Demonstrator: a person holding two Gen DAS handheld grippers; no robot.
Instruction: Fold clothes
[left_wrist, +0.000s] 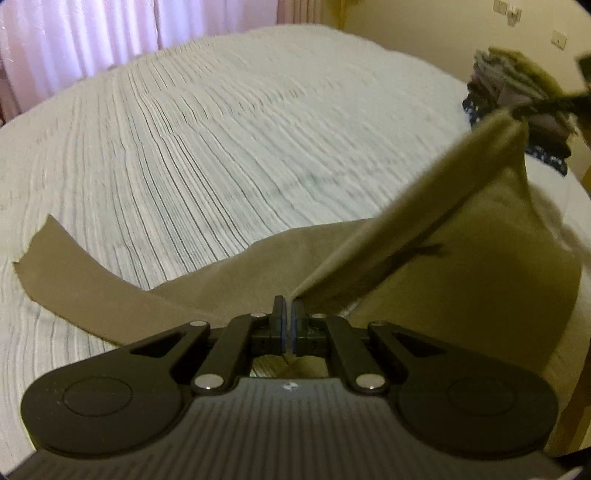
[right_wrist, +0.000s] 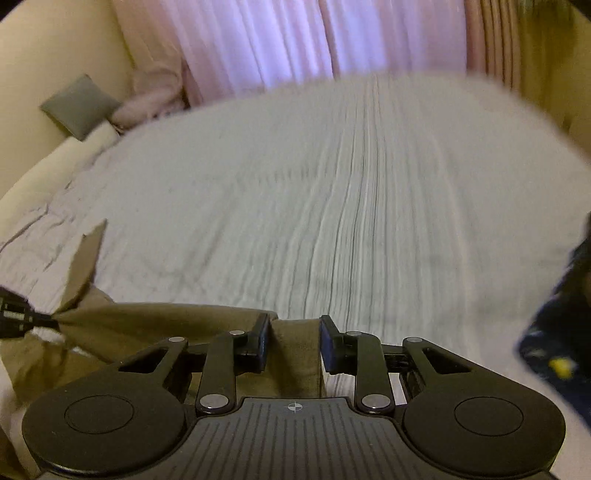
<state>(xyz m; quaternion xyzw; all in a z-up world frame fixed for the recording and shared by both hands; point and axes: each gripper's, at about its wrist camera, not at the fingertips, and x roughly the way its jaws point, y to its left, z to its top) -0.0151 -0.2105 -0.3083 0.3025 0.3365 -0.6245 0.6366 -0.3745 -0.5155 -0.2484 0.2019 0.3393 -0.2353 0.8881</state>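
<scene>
An olive-brown garment (left_wrist: 461, 295) lies partly on the striped bedspread (left_wrist: 221, 166), with one flap (left_wrist: 74, 273) spread out to the left. My left gripper (left_wrist: 287, 314) is shut on an edge of it. From there a taut fold (left_wrist: 424, 199) rises to the upper right, up to the blurred right gripper (left_wrist: 546, 103). In the right wrist view a thick band of the garment (right_wrist: 295, 354) fills the narrow gap of my right gripper (right_wrist: 295, 343), whose fingers press on it from both sides. The left gripper (right_wrist: 22, 317) shows at the far left, pinching a bunched corner.
A pile of folded clothes (left_wrist: 517, 92) sits at the bed's far right, over a dark blue patterned cloth (right_wrist: 554, 332). A grey cushion (right_wrist: 79, 105) leans against the wall at the head. Pink curtains (right_wrist: 314, 40) hang beyond the bed.
</scene>
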